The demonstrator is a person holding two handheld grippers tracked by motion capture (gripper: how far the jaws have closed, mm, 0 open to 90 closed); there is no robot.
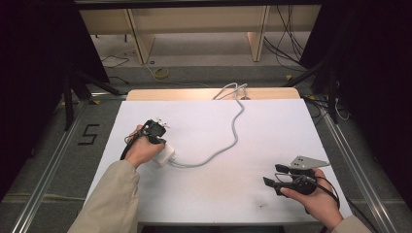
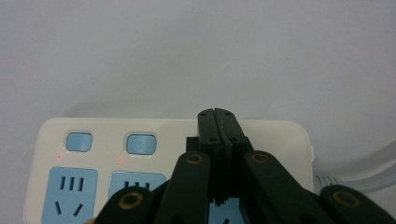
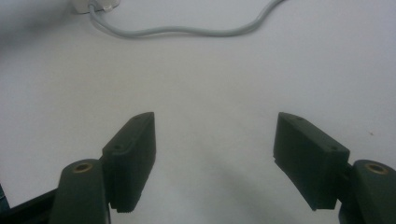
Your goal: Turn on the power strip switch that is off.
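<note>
A cream power strip [image 2: 275, 135] with blue sockets and blue switches [image 2: 141, 144] lies on the white table; small red lights glow beside two switches. In the high view the strip [image 1: 163, 154] sits under the person's left hand. My left gripper [image 2: 218, 114] is shut, jaws pressed together with nothing between them, tips over the strip's top. Its grey cable [image 1: 235, 124] runs off to the table's far edge. At the front right, my right gripper [image 1: 273, 175] rests open and empty over bare table, and the right gripper view shows its two jaws [image 3: 215, 140] wide apart.
The white table top [image 1: 218, 194] has a wooden strip along its far edge. Metal frame rails run along both sides. Loose cables lie on the floor beyond the table. The strip's cable [image 3: 187, 31] curves across the table ahead of the right gripper.
</note>
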